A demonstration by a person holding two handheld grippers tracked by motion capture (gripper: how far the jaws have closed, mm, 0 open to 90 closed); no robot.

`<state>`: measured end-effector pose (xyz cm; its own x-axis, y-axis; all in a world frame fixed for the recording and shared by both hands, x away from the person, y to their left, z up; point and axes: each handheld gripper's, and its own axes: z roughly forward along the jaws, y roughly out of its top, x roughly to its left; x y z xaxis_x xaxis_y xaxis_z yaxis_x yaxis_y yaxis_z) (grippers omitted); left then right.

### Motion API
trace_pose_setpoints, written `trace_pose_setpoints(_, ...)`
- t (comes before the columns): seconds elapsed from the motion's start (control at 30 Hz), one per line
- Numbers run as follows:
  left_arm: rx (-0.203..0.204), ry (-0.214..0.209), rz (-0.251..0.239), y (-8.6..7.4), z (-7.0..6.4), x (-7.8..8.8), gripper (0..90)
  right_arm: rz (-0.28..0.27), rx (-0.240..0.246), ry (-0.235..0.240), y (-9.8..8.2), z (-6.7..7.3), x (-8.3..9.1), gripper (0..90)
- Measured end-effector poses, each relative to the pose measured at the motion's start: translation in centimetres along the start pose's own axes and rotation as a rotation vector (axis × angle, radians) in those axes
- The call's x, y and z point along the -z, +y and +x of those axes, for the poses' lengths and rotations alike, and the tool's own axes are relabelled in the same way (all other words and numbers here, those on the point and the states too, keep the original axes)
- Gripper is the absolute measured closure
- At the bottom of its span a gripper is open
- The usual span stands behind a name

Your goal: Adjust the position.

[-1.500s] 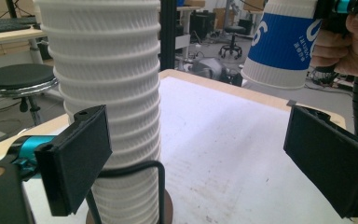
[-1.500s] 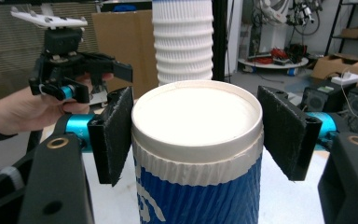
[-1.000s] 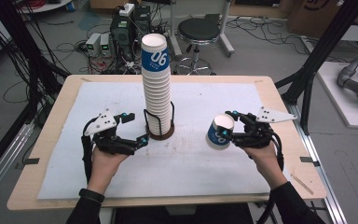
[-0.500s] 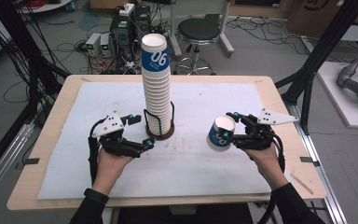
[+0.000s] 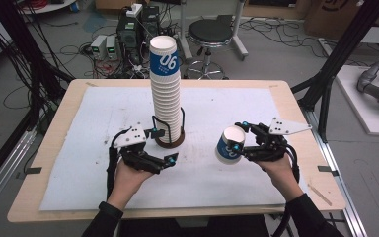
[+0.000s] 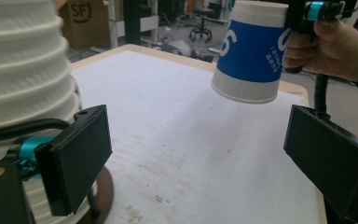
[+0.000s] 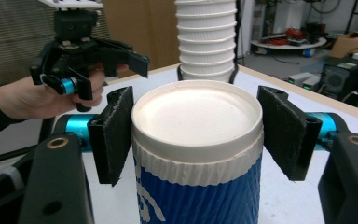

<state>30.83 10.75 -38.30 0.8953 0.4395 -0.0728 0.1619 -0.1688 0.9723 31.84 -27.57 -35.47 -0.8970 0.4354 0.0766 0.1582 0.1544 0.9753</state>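
High view: right gripper (image 5: 238,142) clamps inverted cup (image 5: 228,144) beside cup stack (image 5: 166,94).

A light wooden table (image 5: 49,163) carries a white mat (image 5: 227,106) that covers most of its top, leaving a bare wood border all round. Just left of the mat's centre, toward 11 o'clock, a round brown base (image 5: 170,142) rests on it, holding a tall stack of paper cups (image 5: 166,94).
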Motion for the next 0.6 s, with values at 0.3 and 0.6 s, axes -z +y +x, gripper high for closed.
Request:
trace_pose_setpoints(0.3,-0.013,-0.091,0.028,-0.2,-1.1,-2.5,7.4,0.011,0.008,0.051,-0.2,0.6,-0.7,31.4)
trace_pose_setpoints(0.6,-0.008,-0.166,0.075,-0.4,-2.1,-4.5,7.4,0.015,0.018,0.110,-0.1,1.3,-1.4,31.4)
